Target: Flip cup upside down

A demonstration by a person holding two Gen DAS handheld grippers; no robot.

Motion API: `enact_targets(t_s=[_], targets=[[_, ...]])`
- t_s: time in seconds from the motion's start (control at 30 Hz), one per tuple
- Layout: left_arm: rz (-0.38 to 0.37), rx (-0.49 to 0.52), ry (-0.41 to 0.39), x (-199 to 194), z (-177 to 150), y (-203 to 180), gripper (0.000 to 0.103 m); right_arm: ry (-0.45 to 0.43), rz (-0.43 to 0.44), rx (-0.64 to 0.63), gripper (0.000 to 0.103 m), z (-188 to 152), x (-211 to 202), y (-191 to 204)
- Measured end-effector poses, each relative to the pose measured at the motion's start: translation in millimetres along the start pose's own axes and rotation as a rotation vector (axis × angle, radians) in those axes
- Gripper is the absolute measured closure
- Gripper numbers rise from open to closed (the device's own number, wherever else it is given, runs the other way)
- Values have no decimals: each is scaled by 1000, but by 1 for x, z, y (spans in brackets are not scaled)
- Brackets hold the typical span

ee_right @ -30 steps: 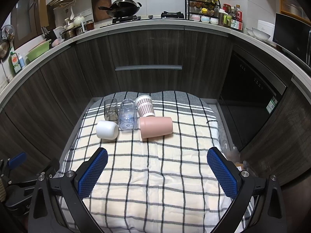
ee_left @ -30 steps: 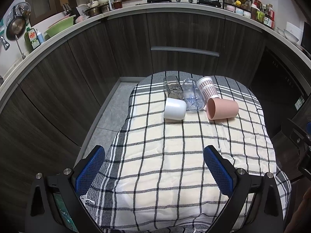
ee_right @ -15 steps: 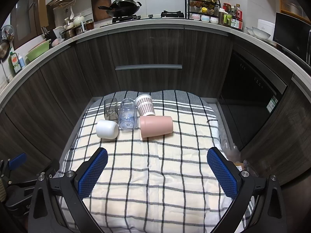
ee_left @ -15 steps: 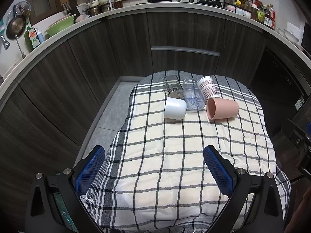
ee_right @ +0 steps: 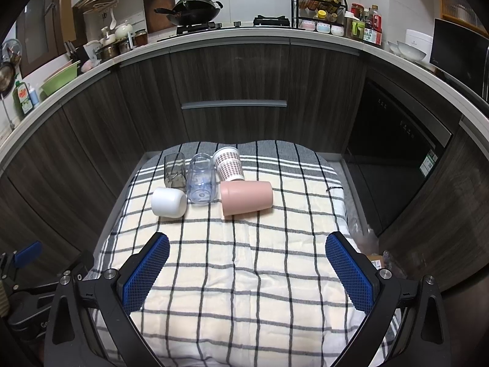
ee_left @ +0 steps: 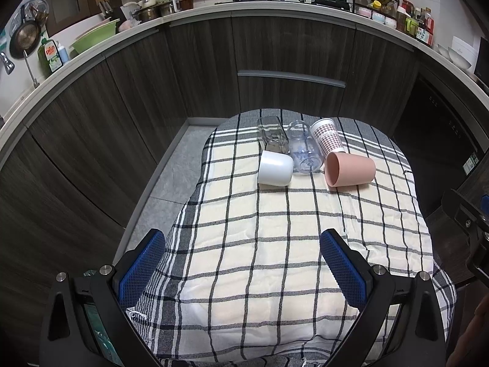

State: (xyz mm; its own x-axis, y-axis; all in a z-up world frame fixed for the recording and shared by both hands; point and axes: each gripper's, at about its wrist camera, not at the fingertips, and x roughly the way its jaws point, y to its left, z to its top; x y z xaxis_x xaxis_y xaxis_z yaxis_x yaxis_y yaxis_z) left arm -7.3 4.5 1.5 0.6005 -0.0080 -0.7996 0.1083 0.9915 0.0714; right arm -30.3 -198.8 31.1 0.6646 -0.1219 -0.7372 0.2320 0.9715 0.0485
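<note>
Several cups lie at the far end of a checked cloth (ee_left: 275,244) (ee_right: 244,260). A white cup (ee_left: 275,168) (ee_right: 168,202) stands mouth down. A pink cup (ee_left: 349,168) (ee_right: 246,198) lies on its side. A clear plastic cup (ee_left: 304,151) (ee_right: 201,180), a patterned paper cup (ee_left: 327,139) (ee_right: 228,165) and a dark glass (ee_left: 273,139) (ee_right: 175,171) lie on their sides behind them. My left gripper (ee_left: 243,263) is open and empty over the near cloth. My right gripper (ee_right: 247,270) is open and empty, well short of the cups.
Dark kitchen cabinets (ee_left: 290,70) curve around behind the cloth-covered table, with a drawer handle (ee_right: 233,104). The counter holds a wok (ee_right: 195,10), pots and a spice rack (ee_right: 319,6). An oven door (ee_right: 394,153) is at the right. The other gripper shows at the right edge (ee_left: 470,226).
</note>
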Motion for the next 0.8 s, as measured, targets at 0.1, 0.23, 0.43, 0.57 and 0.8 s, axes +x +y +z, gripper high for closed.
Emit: enact_targets(t_s=[0.1, 0.23, 0.43, 0.57, 0.8], targets=[[0, 0, 0, 0, 1, 0, 0, 0, 0, 1, 1, 0, 0, 0], [0, -1, 1, 0, 1, 1, 0, 0, 0, -1, 1, 1, 0, 0], [0, -1, 1, 0, 1, 1, 0, 3, 1, 1, 1, -2, 3, 1], [1, -3, 6, 3, 1, 2, 0, 5, 2, 0, 1, -2, 4, 1], [4, -1, 10, 7, 2, 3, 0, 11, 6, -8, 1, -3, 11, 6]])
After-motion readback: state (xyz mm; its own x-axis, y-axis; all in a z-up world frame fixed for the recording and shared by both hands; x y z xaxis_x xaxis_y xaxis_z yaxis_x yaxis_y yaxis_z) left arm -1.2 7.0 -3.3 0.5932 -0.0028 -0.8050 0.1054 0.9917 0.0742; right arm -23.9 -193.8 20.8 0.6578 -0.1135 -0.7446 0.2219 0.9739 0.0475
